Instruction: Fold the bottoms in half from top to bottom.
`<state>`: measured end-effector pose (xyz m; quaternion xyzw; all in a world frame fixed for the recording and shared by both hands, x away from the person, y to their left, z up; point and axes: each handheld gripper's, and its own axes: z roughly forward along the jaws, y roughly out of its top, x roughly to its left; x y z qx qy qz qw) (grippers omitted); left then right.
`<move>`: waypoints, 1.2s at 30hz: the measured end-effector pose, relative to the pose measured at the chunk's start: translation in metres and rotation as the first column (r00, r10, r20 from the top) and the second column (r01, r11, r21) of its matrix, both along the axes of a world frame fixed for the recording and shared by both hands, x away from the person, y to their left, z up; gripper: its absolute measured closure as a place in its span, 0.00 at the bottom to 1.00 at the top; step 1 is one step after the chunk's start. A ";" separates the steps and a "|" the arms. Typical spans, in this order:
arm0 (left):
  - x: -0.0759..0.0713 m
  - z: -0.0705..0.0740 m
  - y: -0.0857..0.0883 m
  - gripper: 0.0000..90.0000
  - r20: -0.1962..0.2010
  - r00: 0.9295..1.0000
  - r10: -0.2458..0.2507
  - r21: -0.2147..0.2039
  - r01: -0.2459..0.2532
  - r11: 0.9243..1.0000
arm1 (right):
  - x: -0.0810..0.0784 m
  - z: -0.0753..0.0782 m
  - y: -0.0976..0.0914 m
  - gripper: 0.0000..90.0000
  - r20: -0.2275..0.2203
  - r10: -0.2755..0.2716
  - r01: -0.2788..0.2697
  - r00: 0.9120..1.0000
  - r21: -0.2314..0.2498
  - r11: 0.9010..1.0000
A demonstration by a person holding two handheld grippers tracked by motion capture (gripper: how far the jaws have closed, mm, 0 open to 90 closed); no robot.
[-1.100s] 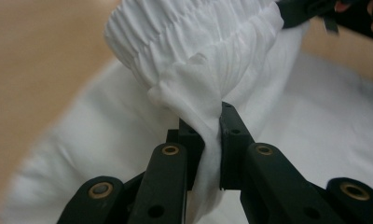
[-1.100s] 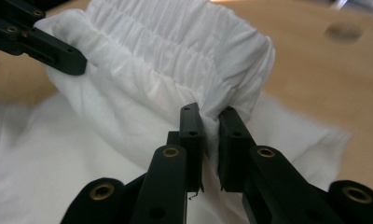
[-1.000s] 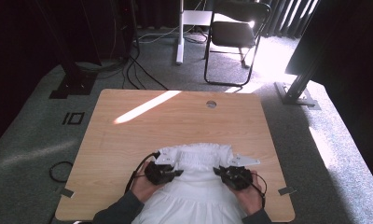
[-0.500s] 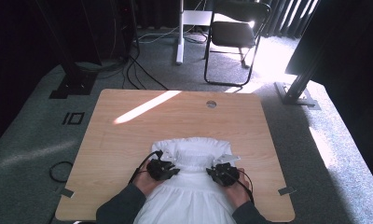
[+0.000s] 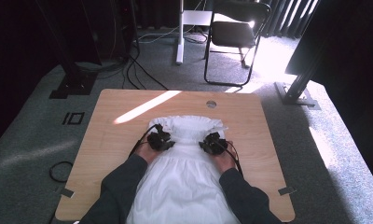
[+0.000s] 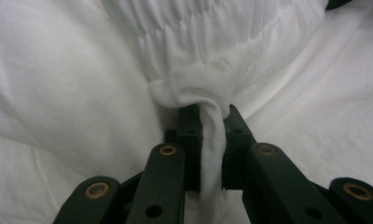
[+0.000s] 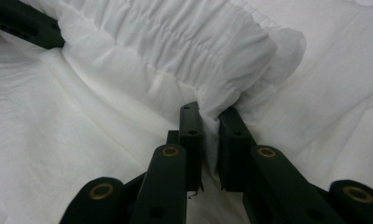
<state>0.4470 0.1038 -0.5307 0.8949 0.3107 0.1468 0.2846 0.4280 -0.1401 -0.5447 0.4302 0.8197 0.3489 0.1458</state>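
A white garment (image 5: pixel 187 177) with a gathered, ruffled top lies on the wooden table (image 5: pixel 114 144), its skirt hanging over the near edge. My left gripper (image 5: pixel 168 142) sits at the left side of the gathered band, shut on a twisted bunch of the white fabric (image 6: pixel 212 140). My right gripper (image 5: pixel 204 145) is at the band's right side, its jaws shut on a fold of the shirred cloth (image 7: pixel 211 112). In the right gripper view, the left gripper (image 7: pixel 21 25) shows dark at the top left across the garment (image 7: pixel 82 154).
A round cable hole (image 5: pixel 211 104) sits near the table's far edge. A sunlit stripe (image 5: pixel 145 107) crosses the far left of the tabletop. A black chair (image 5: pixel 236 37) and a white post (image 5: pixel 179 32) stand on the carpet beyond. Cables (image 5: pixel 58 170) trail on the floor at left.
Both grippers have moved away from the person, carrying the gathered top of the garment farther up the table. The two grippers have also come closer together.
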 end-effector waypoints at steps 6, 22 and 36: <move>0.030 0.002 -0.006 0.92 0.013 0.997 0.075 0.028 -0.075 0.997 | 0.036 0.004 0.008 0.91 -0.008 -0.028 0.027 1.000 -0.040 0.999; 0.031 0.034 0.004 0.96 0.021 0.990 0.139 -0.136 -0.135 0.982 | 0.052 0.027 0.004 0.91 0.028 -0.110 0.109 0.994 0.048 0.993; -0.095 0.117 0.025 0.95 0.216 0.974 -0.062 -0.274 0.122 0.954 | -0.070 0.133 -0.028 0.91 0.298 0.068 -0.103 0.952 0.104 0.989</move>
